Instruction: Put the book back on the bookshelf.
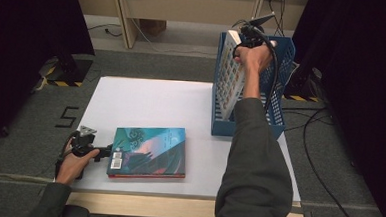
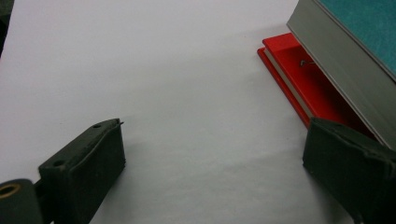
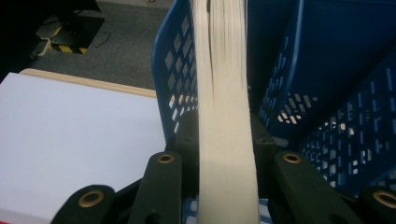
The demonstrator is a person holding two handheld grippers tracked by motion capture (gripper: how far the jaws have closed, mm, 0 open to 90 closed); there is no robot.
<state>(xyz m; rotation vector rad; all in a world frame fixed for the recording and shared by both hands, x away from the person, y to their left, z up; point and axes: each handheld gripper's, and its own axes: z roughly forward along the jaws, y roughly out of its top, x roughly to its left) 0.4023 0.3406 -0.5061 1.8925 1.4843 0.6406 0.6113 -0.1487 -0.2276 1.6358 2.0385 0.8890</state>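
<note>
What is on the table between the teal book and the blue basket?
Nothing. In the high view the white table is bare between the teal book and the blue basket; the person's right sleeve passes beside that gap.

book (image 3: 224, 116) page-edge between jaws, in blue crate (image 3: 327, 70)

Upright book's (image 1: 231, 75) lower part hidden behind blue basket's (image 1: 278, 83) wall and the sleeve (image 1: 253, 161); its cover print too small to read.
</note>
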